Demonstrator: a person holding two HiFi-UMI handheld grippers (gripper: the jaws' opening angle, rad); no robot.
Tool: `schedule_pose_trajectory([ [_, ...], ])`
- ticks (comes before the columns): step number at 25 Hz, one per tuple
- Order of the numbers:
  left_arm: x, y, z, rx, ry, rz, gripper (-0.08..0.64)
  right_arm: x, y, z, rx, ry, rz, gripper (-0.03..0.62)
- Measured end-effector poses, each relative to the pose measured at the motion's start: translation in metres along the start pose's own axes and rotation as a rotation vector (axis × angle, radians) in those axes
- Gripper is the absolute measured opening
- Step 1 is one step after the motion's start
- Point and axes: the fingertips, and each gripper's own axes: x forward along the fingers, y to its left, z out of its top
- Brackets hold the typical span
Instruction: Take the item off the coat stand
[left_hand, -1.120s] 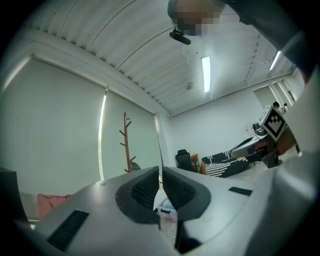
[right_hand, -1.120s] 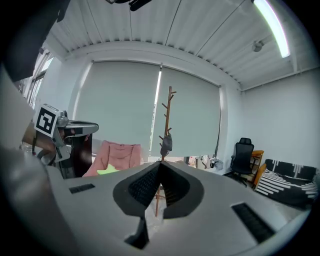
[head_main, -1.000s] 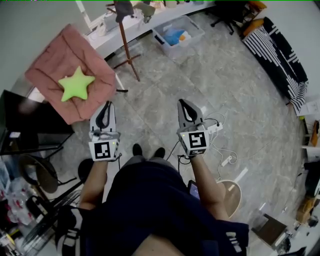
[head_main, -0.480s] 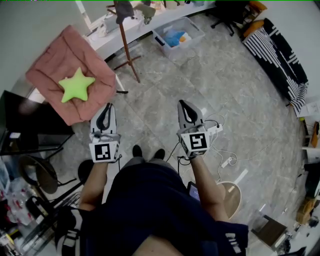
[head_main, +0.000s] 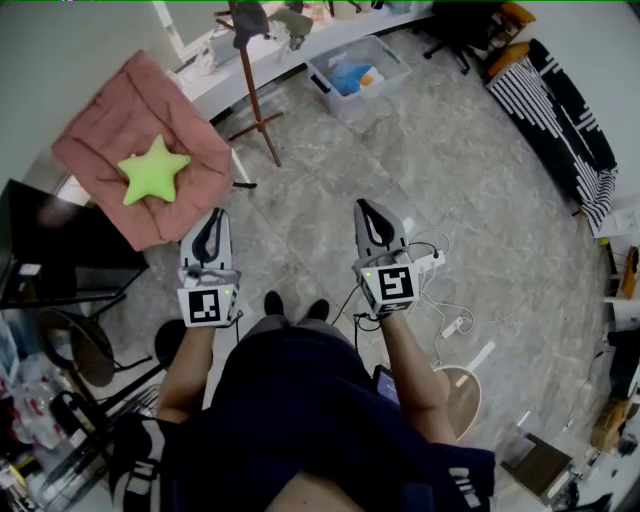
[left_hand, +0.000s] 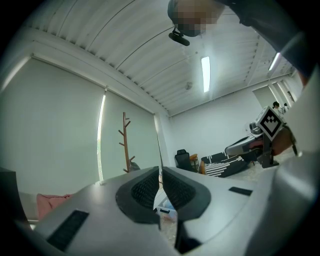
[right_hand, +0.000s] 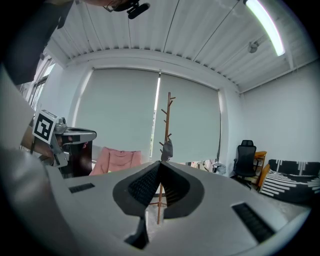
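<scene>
You are holding the left gripper (head_main: 212, 218) and right gripper (head_main: 368, 212) side by side over the grey, marble-patterned tile floor (head_main: 450, 180), both pointing forward. Each pair of ribbed dark jaws is sitting pressed together with nothing between them; the left pair is showing only a hairline slit. The coat stand (right_hand: 168, 130) is standing upright well ahead of both grippers: a slim brown wooden pole with short pegs angling upward, on splayed legs. The grey item (right_hand: 167, 148) is hanging from a peg on the pole's left side in the right gripper view, soft and limp-looking, its long axis running vertically and drooping straight down. To the left of the stand a pink quilted cushion (head_main: 140, 150) is lying flat, carrying a plush green star (head_main: 152, 172). A clear plastic bin (head_main: 357, 72) is sitting on the floor to the stand's right.
</scene>
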Motion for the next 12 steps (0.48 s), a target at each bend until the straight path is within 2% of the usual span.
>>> schedule_pose_trajectory([
  [6, -0.002, -0.001, 0.0, 0.006, 0.001, 0.002, 0.041, 0.003, 0.001, 0.008, -0.003, -0.016, 0.024, 0.027],
  [12, -0.001, 0.007, 0.001, 0.009, -0.013, -0.001, 0.041, 0.017, 0.005, 0.016, 0.016, -0.036, 0.044, 0.144],
])
